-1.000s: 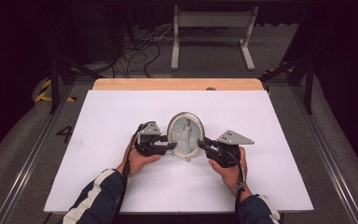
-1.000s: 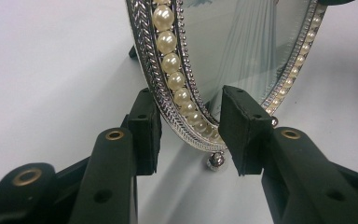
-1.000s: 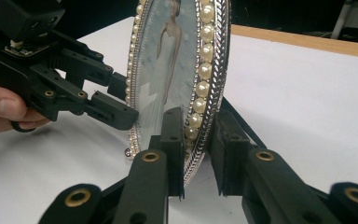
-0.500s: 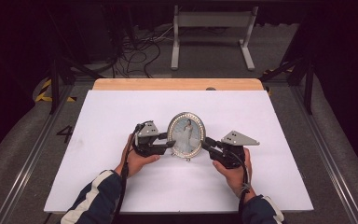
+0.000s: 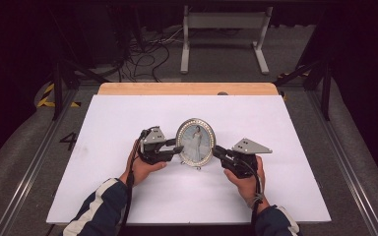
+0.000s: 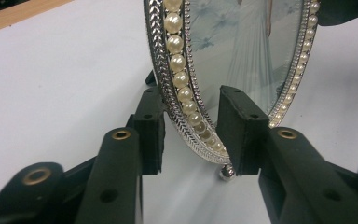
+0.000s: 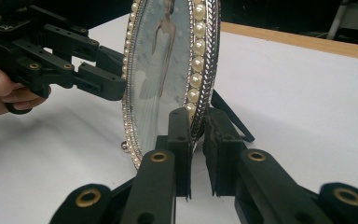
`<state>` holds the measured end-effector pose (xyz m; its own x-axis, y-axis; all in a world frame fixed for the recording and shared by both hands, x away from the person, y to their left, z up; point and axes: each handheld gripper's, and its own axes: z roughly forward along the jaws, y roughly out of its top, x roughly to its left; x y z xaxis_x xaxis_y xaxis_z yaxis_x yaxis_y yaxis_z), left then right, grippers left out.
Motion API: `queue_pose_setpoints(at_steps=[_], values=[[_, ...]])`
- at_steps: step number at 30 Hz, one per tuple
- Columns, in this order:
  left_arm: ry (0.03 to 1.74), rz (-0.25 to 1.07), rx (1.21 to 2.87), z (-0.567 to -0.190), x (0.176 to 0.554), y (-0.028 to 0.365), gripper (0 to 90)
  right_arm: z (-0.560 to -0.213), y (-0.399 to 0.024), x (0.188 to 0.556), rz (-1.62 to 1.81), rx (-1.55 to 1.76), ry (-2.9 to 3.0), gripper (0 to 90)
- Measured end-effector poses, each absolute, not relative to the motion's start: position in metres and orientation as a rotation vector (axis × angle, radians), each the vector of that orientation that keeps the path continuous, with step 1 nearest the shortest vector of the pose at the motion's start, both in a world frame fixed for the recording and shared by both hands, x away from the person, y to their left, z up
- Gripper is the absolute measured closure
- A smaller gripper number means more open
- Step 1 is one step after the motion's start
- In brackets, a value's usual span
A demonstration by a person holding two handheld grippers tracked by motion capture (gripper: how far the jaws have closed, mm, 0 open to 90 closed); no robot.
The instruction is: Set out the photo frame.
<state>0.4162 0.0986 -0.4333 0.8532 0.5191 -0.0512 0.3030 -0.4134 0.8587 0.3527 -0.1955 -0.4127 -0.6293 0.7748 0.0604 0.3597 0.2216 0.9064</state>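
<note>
On the white surface, the oval pearl-rimmed photo frame stands upright, the left claw closing loosely astride its edge, the right claw pinching its opposite rim.

Lighting: even overhead light on the white desk, which reads bright without burning out; surroundings beyond it fall to near black. Shadows: soft and short beneath the hands and the oval frame. Glare: small highlights on the frame's pearls and silver rim; pale sheen across its glass. Focus: high view slightly soft; claw views sharp mid-distance, nearest jaws blurred, edges mildly stretched.
</note>
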Motion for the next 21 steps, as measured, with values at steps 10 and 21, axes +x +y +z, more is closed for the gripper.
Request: queue_pose_setpoints(at_steps=[10, 21], values=[[0.614, 0.28, 2.063, -0.433, 0.4137, 0.0971, 68.5, -0.4127, -0.1956, 0.3539, 1.373, 1.049, 2.08, 81.1], [0.601, 0.273, 2.088, -0.4328, 0.4105, 0.0949, 68.7, -0.4133, -0.1978, 0.3559, 1.369, 1.076, 2.054, 80.5]])
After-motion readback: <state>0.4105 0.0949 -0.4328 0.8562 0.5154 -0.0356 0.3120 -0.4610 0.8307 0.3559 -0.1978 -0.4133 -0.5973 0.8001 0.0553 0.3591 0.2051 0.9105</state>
